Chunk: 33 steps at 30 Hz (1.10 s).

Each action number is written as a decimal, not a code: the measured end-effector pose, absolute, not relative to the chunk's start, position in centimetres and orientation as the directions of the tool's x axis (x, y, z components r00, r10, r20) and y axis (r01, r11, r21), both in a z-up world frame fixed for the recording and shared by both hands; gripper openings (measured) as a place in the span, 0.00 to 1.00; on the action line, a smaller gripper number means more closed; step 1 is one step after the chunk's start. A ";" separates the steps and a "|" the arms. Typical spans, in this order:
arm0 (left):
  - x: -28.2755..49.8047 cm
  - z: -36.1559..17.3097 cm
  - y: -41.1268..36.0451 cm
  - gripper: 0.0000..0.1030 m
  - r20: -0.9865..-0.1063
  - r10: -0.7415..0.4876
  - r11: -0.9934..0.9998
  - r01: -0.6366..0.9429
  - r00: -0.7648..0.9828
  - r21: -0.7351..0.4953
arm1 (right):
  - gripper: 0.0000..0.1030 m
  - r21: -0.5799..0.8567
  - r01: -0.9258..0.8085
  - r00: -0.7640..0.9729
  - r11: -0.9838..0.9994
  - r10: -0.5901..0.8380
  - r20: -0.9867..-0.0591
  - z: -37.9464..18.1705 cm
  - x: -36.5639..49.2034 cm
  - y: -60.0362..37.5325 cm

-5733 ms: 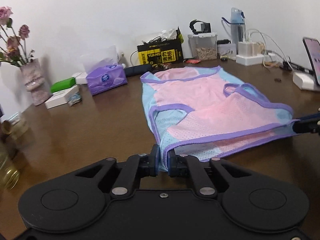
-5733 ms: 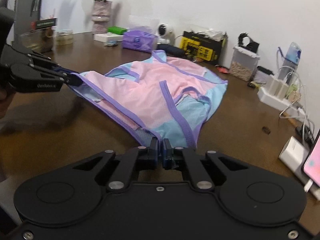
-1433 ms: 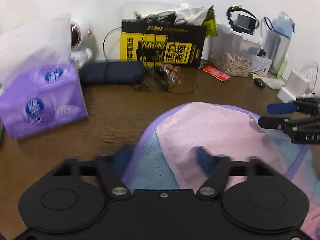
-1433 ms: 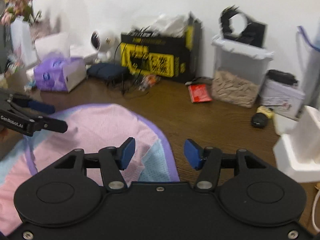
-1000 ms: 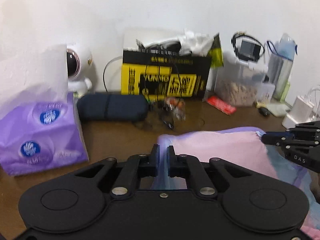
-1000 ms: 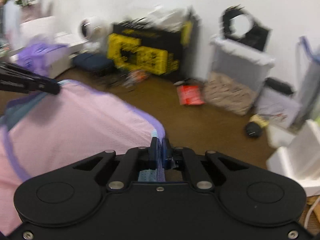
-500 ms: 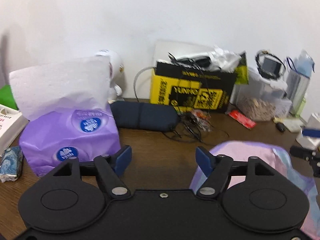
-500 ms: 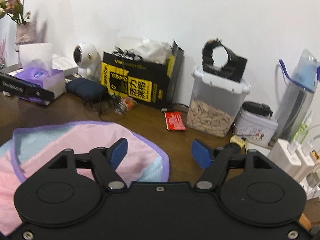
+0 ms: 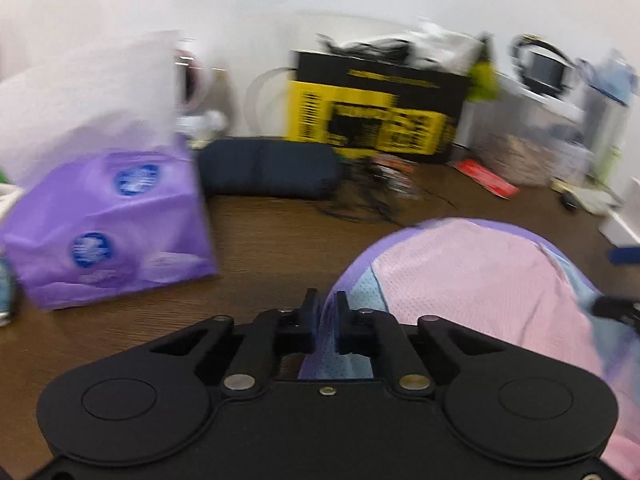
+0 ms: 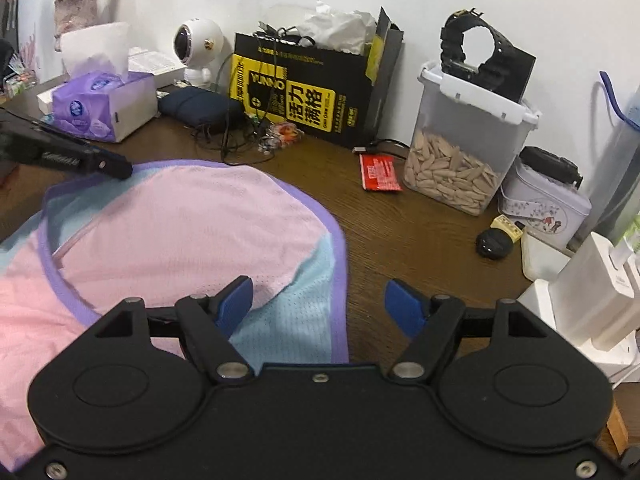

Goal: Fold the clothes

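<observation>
Moved: left hand-held gripper point(image 9: 325, 316) now pinching shirt point(image 10: 192, 216) hem, was spread.
Right hand-held gripper point(image 10: 318, 306): spread, over far corner.
Left to do: more folds, prob.

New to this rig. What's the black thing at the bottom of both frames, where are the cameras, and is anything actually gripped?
No robot arm here: a person holds one two-finger gripper in each hand, and each carries a fisheye camera looking forward along its fingers. The black shape at the bottom of each picture is that gripper's own body.

In the left wrist view, the left gripper has its jaws closed on the purple-trimmed edge of the pink and blue mesh garment. This picture is motion-blurred.

In the right wrist view, the right gripper has its jaws wide apart over the garment's edge, holding nothing. The left gripper shows there too, at the far corner of the cloth.

The garment lies on a brown wooden table. Behind it sit a purple tissue box, a yellow-and-black box and a clear lidded container.
</observation>
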<state>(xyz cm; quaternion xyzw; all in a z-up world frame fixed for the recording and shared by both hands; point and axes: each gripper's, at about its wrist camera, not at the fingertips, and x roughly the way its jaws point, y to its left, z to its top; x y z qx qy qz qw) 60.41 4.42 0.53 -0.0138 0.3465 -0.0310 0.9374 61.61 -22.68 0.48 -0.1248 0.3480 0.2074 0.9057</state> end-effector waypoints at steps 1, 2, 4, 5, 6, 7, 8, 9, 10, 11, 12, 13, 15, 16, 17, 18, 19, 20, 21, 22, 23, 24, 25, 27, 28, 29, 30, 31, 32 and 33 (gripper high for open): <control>60.5 0.6 4.6 0.06 -0.646 -0.073 0.997 0.042 0.760 -0.064 | 0.76 -0.073 -0.473 0.662 0.878 0.300 -0.687 0.4 61.5 -22.7; 60.5 0.7 4.7 0.06 -0.647 -0.080 0.997 0.047 0.758 -0.068 | 0.76 -0.067 -0.483 0.650 0.873 0.307 -0.695 0.2 61.5 -22.5; 60.4 0.8 4.7 0.07 -0.647 -0.086 0.996 0.056 0.758 -0.067 | 0.69 -0.058 -0.501 0.628 0.863 0.317 -0.710 -0.2 61.6 -22.2; 60.4 0.7 4.6 0.07 -0.647 -0.081 0.997 0.060 0.758 -0.055 | 0.52 -0.049 -0.512 0.617 0.858 0.327 -0.716 -0.4 61.6 -22.0; 60.4 0.6 4.4 0.07 -0.647 -0.078 0.997 0.066 0.758 -0.043 | 0.42 -0.027 -0.529 0.602 0.848 0.353 -0.716 -0.4 61.5 -21.9; 60.4 0.5 4.3 0.07 -0.647 -0.076 0.997 0.069 0.759 -0.037 | 0.29 -0.030 -0.533 0.598 0.846 0.351 -0.720 -0.4 61.5 -21.9; 60.4 0.4 4.3 0.07 -0.646 -0.075 0.997 0.070 0.760 -0.033 | 0.15 -0.034 -0.537 0.594 0.843 0.349 -0.724 -0.3 61.4 -21.9; 60.4 0.3 4.2 0.07 -0.644 -0.076 0.997 0.075 0.762 -0.029 | 0.09 -0.038 -0.537 0.592 0.843 0.345 -0.728 -0.3 61.4 -22.0; 60.4 0.2 4.2 0.07 -0.644 -0.080 0.996 0.079 0.761 -0.030 | 0.06 -0.045 -0.525 0.596 0.850 0.330 -0.732 -0.2 61.5 -22.2; 60.5 0.1 4.1 0.07 -0.643 -0.085 0.996 0.085 0.761 -0.031 | 0.06 -0.052 -0.515 0.601 0.855 0.317 -0.734 -0.2 61.5 -22.5; 60.5 0.1 4.1 0.07 -0.642 -0.086 0.996 0.087 0.762 -0.030 | 0.06 -0.057 -0.506 0.604 0.860 0.306 -0.736 -0.2 61.5 -22.7; 60.5 0.0 4.0 0.07 -0.641 -0.086 0.996 0.088 0.763 -0.028 | 0.06 -0.058 -0.500 0.605 0.864 0.300 -0.737 -0.1 61.6 -23.0; 60.5 0.0 4.1 0.07 -0.644 -0.089 0.996 0.088 0.760 -0.033 | 0.09 -0.061 -0.493 0.609 0.868 0.294 -0.736 0.0 61.6 -23.2; 60.5 0.0 4.2 0.08 -0.648 -0.091 0.995 0.089 0.757 -0.036 | 0.16 -0.068 -0.491 0.621 0.869 0.294 -0.727 0.5 61.3 -23.3; 60.5 0.1 4.2 0.09 -0.653 -0.095 0.995 0.090 0.751 -0.041 | 0.30 -0.058 -0.501 0.618 0.864 0.310 -0.722 0.8 61.2 -23.3; 60.5 0.2 4.3 0.16 -0.658 -0.101 0.995 0.092 0.746 -0.047 | 0.38 -0.047 -0.515 0.612 0.856 0.329 -0.719 1.1 61.0 -23.4; 60.5 0.4 4.3 0.38 -0.660 -0.108 0.994 0.098 0.743 -0.052 | 0.61 -0.039 -0.544 0.596 0.838 0.353 -0.721 1.4 60.6 -23.5; 60.3 0.6 4.3 0.53 -0.657 -0.136 0.990 0.123 0.741 -0.066 | 0.72 -0.052 -0.552 0.591 0.832 0.346 -0.728 1.3 60.4 -23.5; 60.1 0.8 4.4 0.68 -0.653 -0.168 0.985 0.152 0.738 -0.081 | 0.72 -0.065 -0.545 0.594 0.836 0.331 -0.734 1.2 60.5 -23.6; 60.0 0.9 4.4 0.67 -0.649 -0.185 0.981 0.174 0.738 -0.082 | 0.72 -0.071 -0.537 0.594 0.841 0.318 -0.739 1.1 60.5 -23.8; 60.0 0.9 4.4 0.67 -0.650 -0.187 0.981 0.178 0.737 -0.080 | 0.72 -0.054 -0.526 0.587 0.848 0.316 -0.745 0.9 60.8 -24.0; 60.0 0.9 4.3 0.64 -0.657 -0.184 0.981 0.181 0.731 -0.073 | 0.71 -0.046 -0.525 0.579 0.850 0.318 -0.751 0.8 60.9 -24.1; 60.0 0.8 4.2 0.52 -0.665 -0.181 0.981 0.185 0.724 -0.065 | 0.66 -0.034 -0.528 0.564 0.849 0.320 -0.762 0.5 61.1 -24.3; 60.0 0.4 3.7 0.34 -0.677 -0.183 0.976 0.213 0.713 -0.040 | 0.61 -0.020 -0.538 0.544 0.843 0.329 -0.772 0.2 61.2 -24.4; 59.9 0.3 3.5 0.24 -0.680 -0.183 0.974 0.226 0.710 -0.026 | 0.49 0.001 -0.541 0.535 0.841 0.345 -0.771 0.1 61.3 -24.5; 59.9 0.2 3.5 0.19 -0.681 -0.190 0.972 0.232 0.707 -0.031 | 0.36 0.013 -0.547 0.527 0.837 0.356 -0.772 0.1 61.3 -24.6; 59.9 0.2 3.5 0.15 -0.682 -0.198 0.971 0.235 0.704 -0.039 | 0.33 0.022 -0.557 0.516 0.830 0.366 -0.774 0.2 61.2 -24.7; 59.9 0.2 3.5 0.15 -0.683 -0.206 0.970 0.239 0.701 -0.048 | 0.28 0.012 -0.555 0.518 0.832 0.357 -0.777 0.3 61.1 -24.8; 59.9 0.2 3.5 0.15 -0.681 -0.192 0.972 0.231 0.707 -0.034 | 0.23 0.003 -0.552 0.520 0.834 0.347 -0.781 0.3 61.1 -24.9; 59.9 0.2 3.5 0.15 -0.680 -0.178 0.974 0.224 0.712 -0.020 | 0.23 -0.009 -0.546 0.524 0.838 0.333 -0.784 0.3 61.1 -25.1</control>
